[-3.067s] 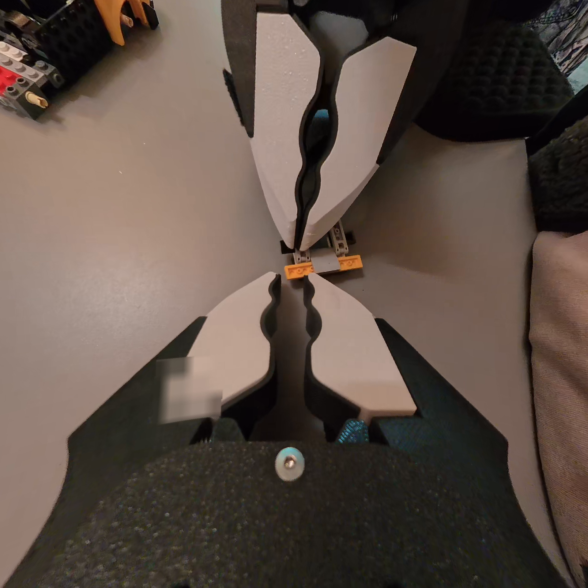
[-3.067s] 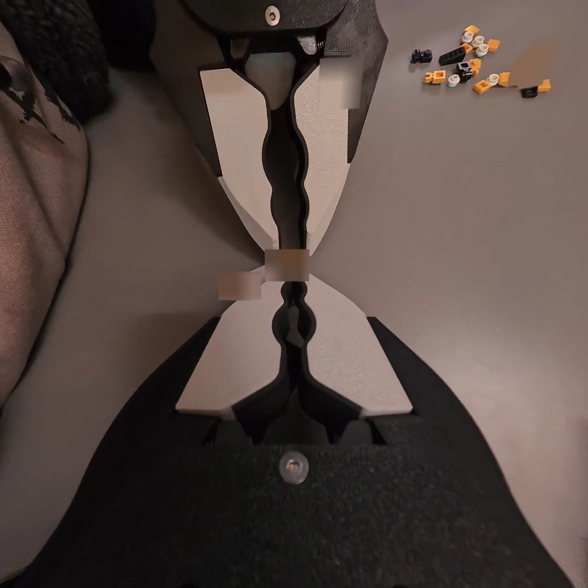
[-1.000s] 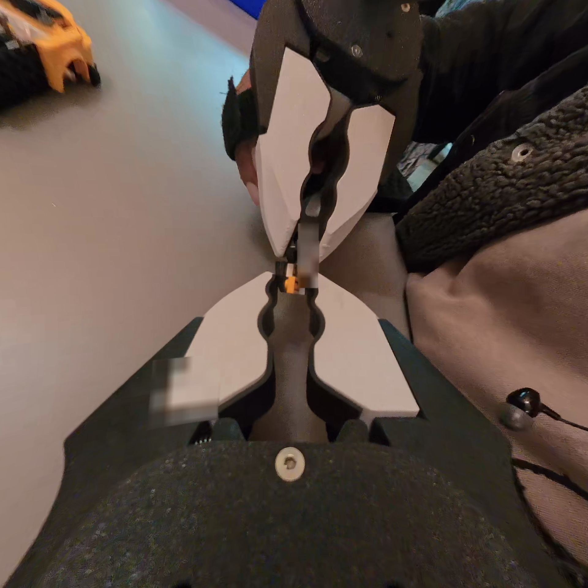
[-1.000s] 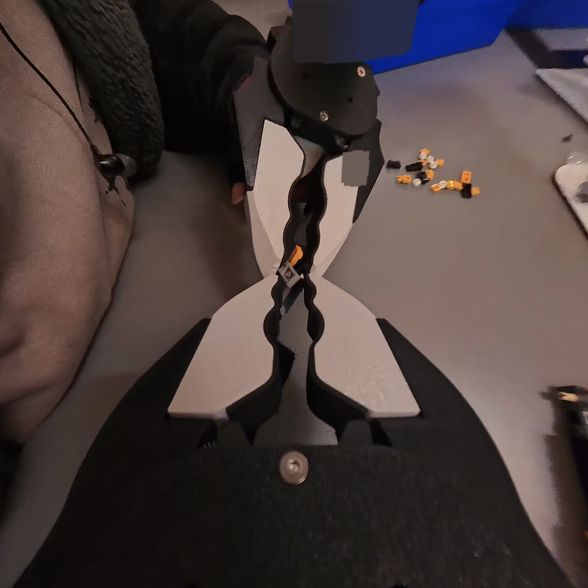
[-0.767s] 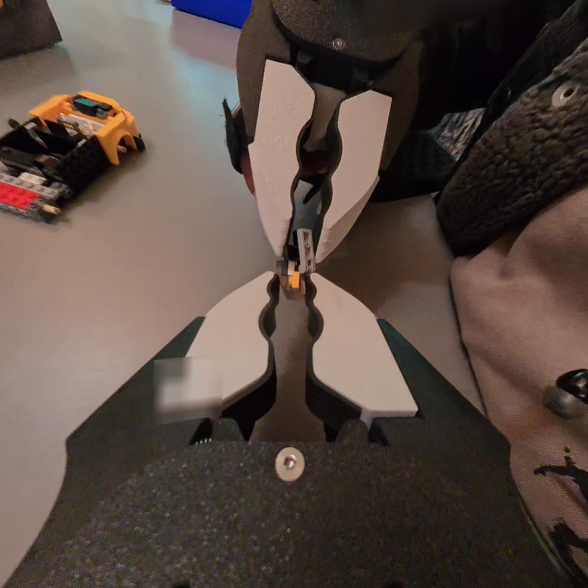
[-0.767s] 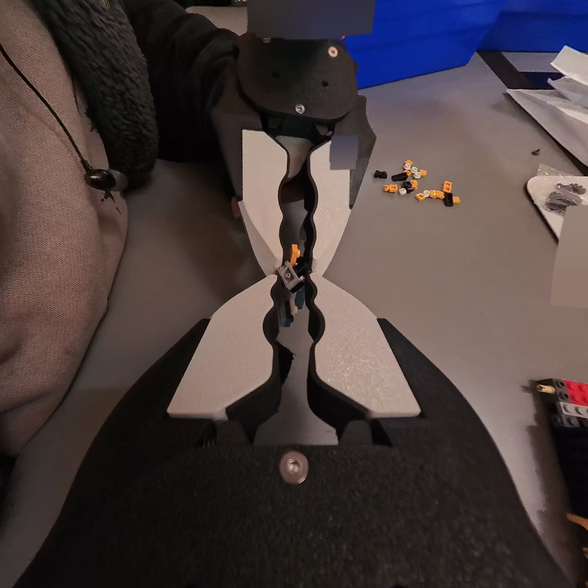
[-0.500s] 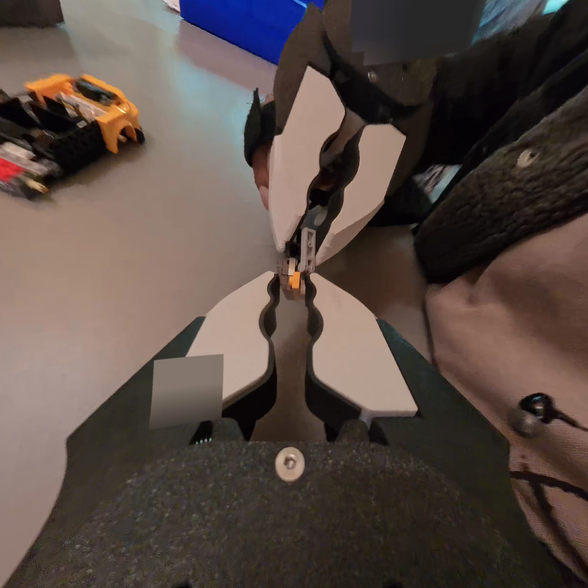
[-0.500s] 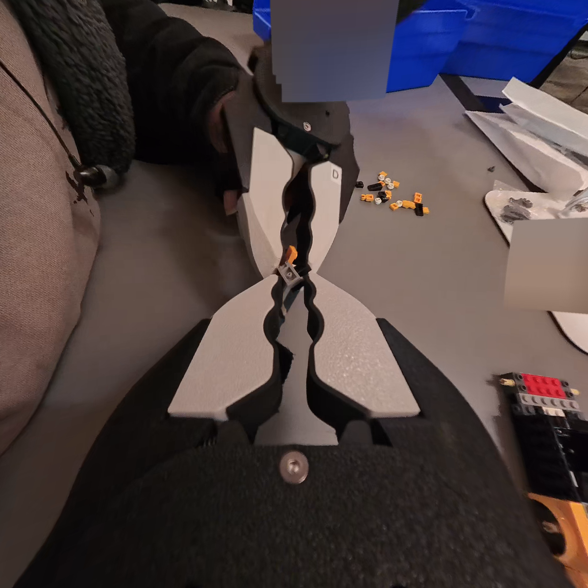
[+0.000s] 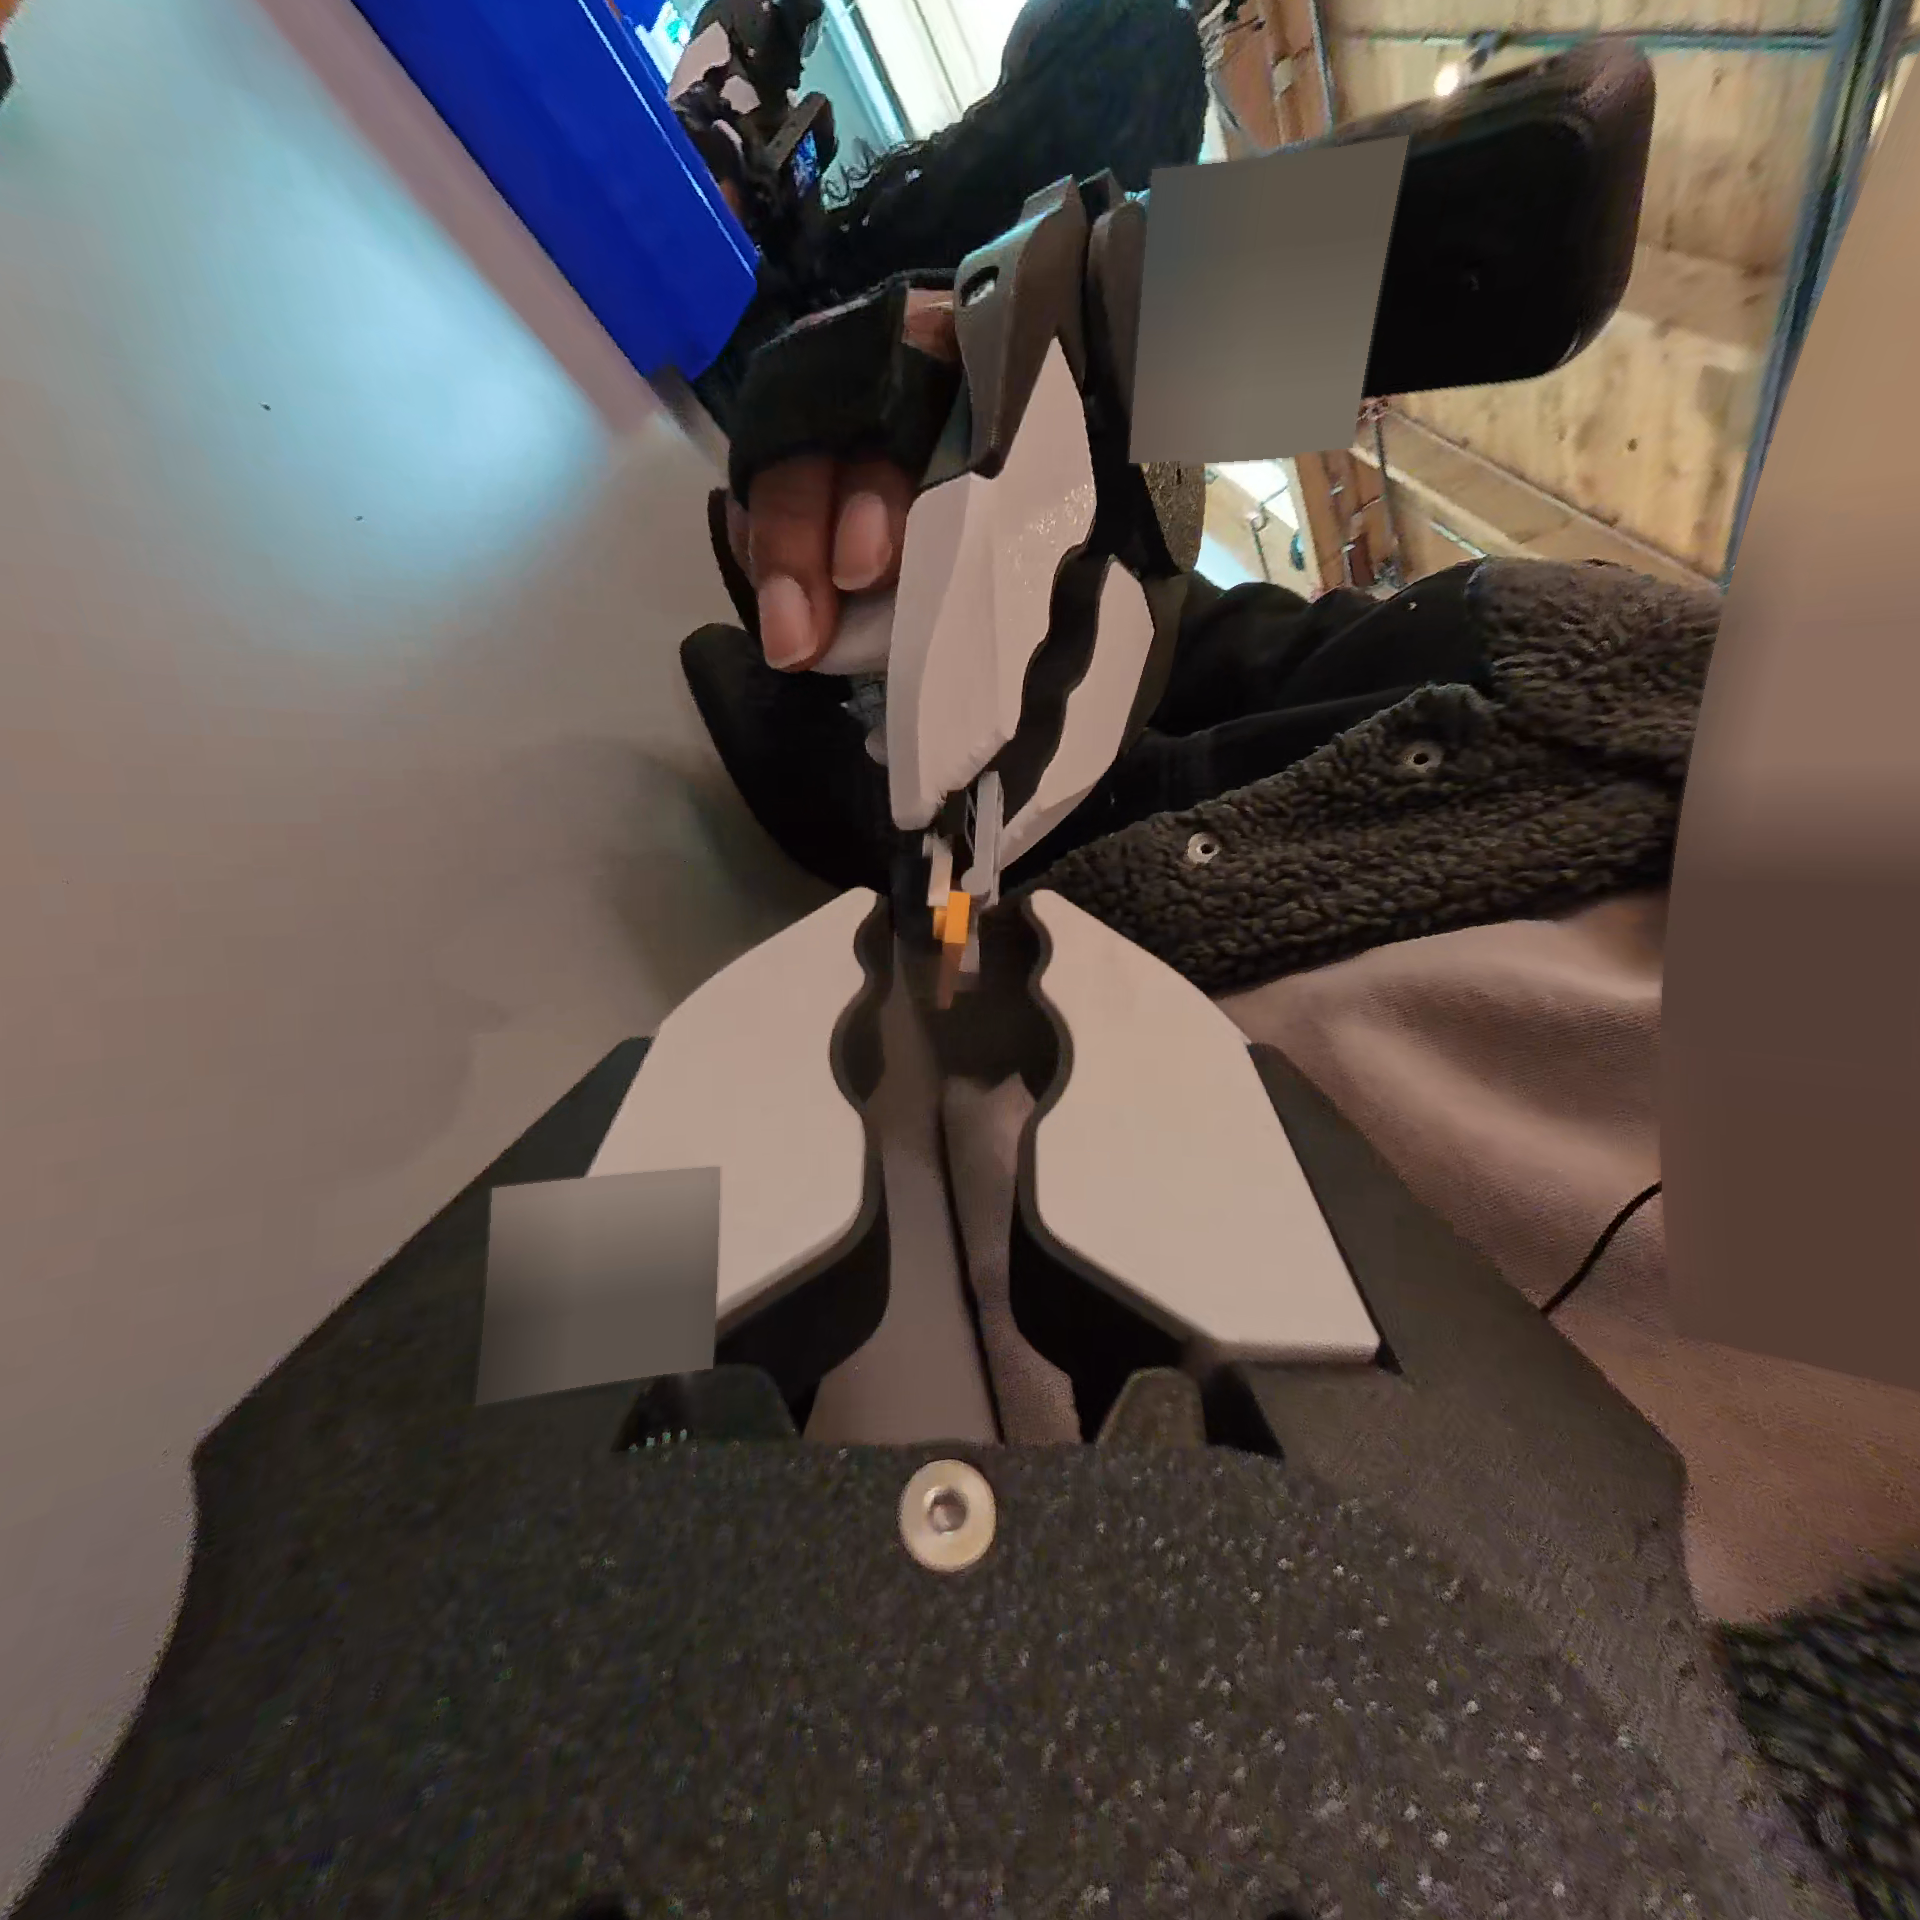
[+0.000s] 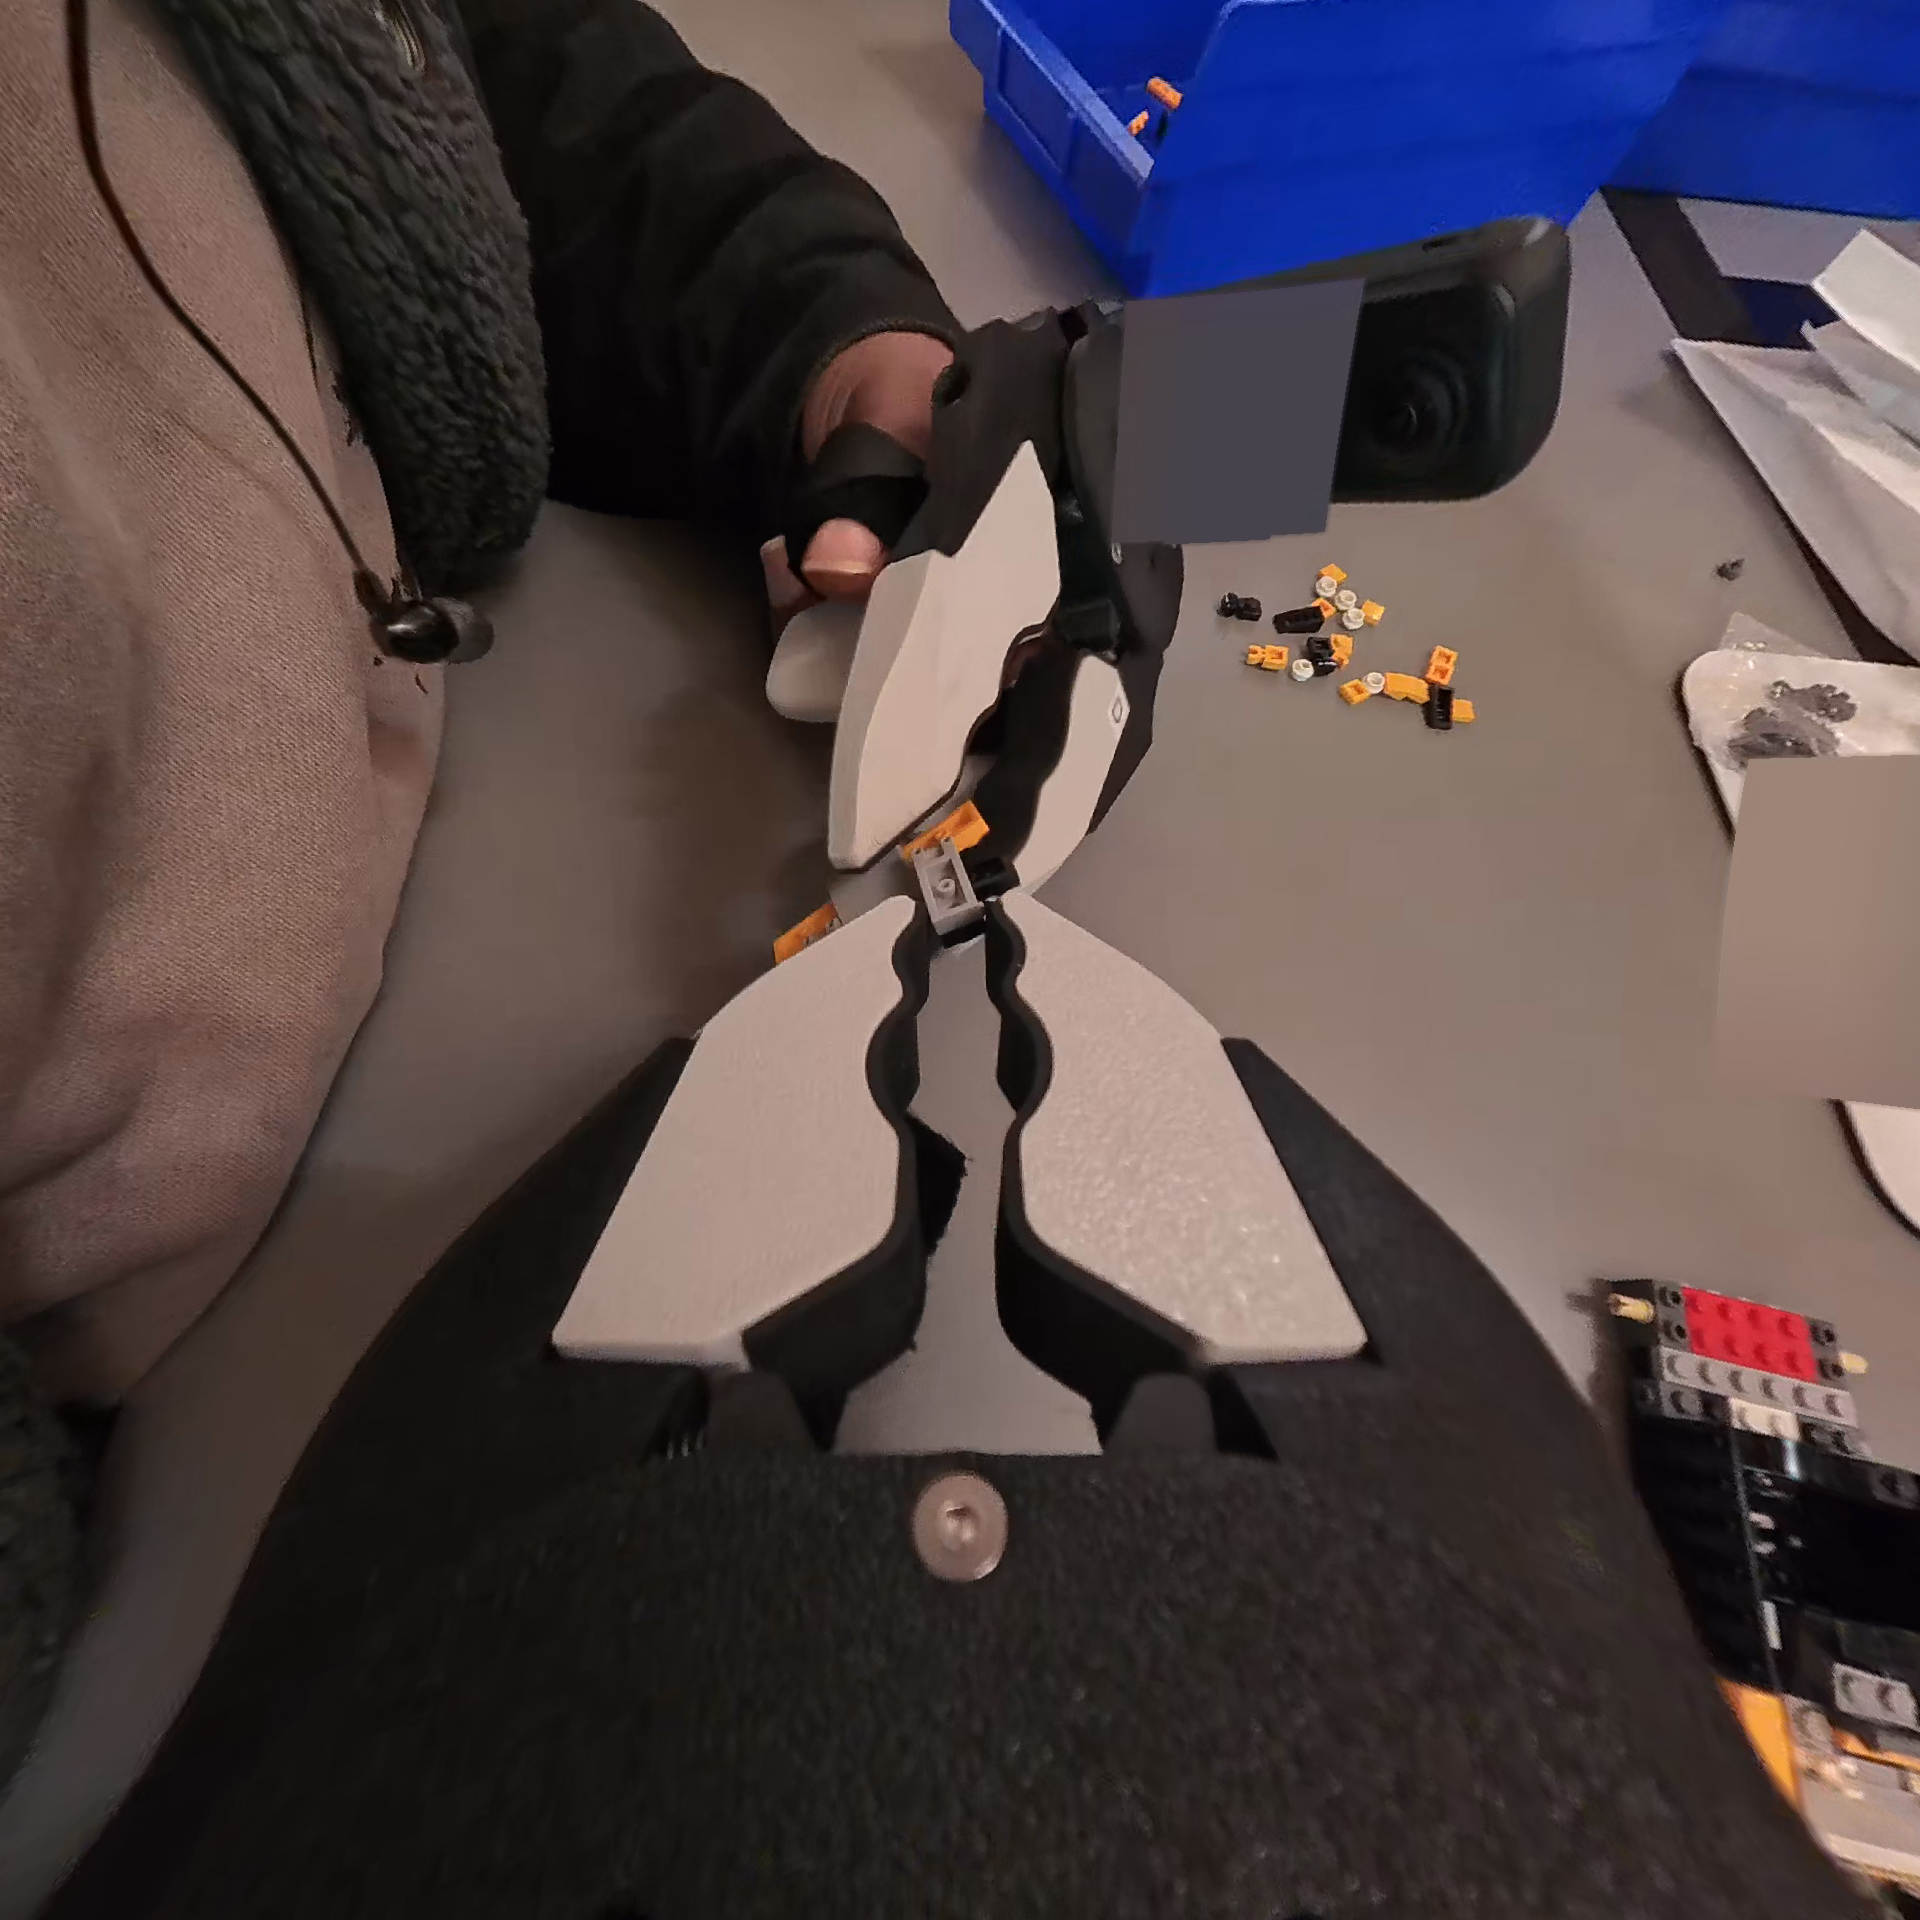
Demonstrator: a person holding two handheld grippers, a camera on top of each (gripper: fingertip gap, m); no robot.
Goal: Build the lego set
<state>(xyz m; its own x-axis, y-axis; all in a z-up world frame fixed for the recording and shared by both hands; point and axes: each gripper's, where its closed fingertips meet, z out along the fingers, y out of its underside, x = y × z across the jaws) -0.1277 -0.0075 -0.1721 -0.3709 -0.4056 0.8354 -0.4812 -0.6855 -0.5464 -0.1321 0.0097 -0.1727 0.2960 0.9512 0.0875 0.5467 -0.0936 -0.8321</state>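
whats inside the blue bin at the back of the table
Through the blue bin's front opening, two small orange pieces show near its edge. Its walls and the frame edge hide the rest of the inside.

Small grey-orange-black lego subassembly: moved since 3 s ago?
Yes, up: the grey-orange-black lego subassembly lay on the grey table, now right gripper holds it above.

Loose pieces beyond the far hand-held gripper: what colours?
The loose pieces are orange, black and pale grey; the right wrist view shows them best.
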